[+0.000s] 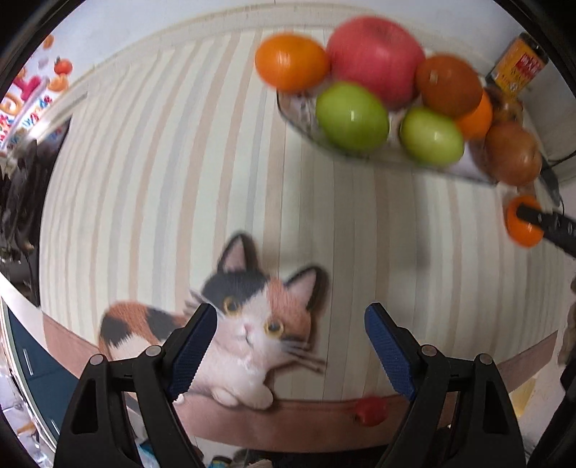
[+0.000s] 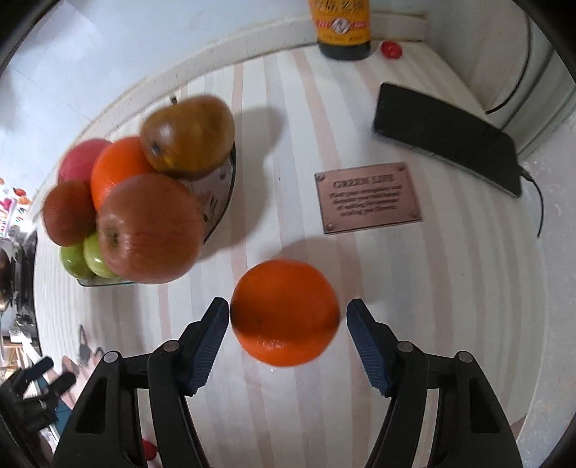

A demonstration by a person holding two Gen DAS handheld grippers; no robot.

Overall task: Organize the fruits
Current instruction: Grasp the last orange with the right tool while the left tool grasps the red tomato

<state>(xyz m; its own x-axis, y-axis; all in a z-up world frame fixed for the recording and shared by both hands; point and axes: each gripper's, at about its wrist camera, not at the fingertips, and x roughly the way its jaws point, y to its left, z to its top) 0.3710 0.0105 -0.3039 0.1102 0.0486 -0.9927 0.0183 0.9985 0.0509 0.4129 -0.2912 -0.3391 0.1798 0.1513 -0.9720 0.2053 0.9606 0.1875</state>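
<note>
A glass bowl (image 2: 221, 201) on the striped tablecloth holds several fruits: a red-brown apple (image 2: 149, 230), a brown pear (image 2: 189, 138), oranges, a red apple and green apples. The bowl also shows at the upper right of the left wrist view (image 1: 298, 111). A loose orange (image 2: 284, 311) lies on the cloth between the fingers of my right gripper (image 2: 288, 315), which is open around it; whether the left finger touches it is unclear. In the left wrist view that orange (image 1: 522, 223) shows at the far right. My left gripper (image 1: 289, 320) is open and empty above a cat picture (image 1: 248, 324).
A brown printed plaque (image 2: 367, 198) lies beyond the orange. A black flat device (image 2: 446, 136) with a cable lies at the back right. A yellow-labelled bottle (image 2: 343, 28) and a small red object (image 2: 391, 48) stand at the back by the wall. Another small red object (image 1: 370, 410) lies at the table's near edge.
</note>
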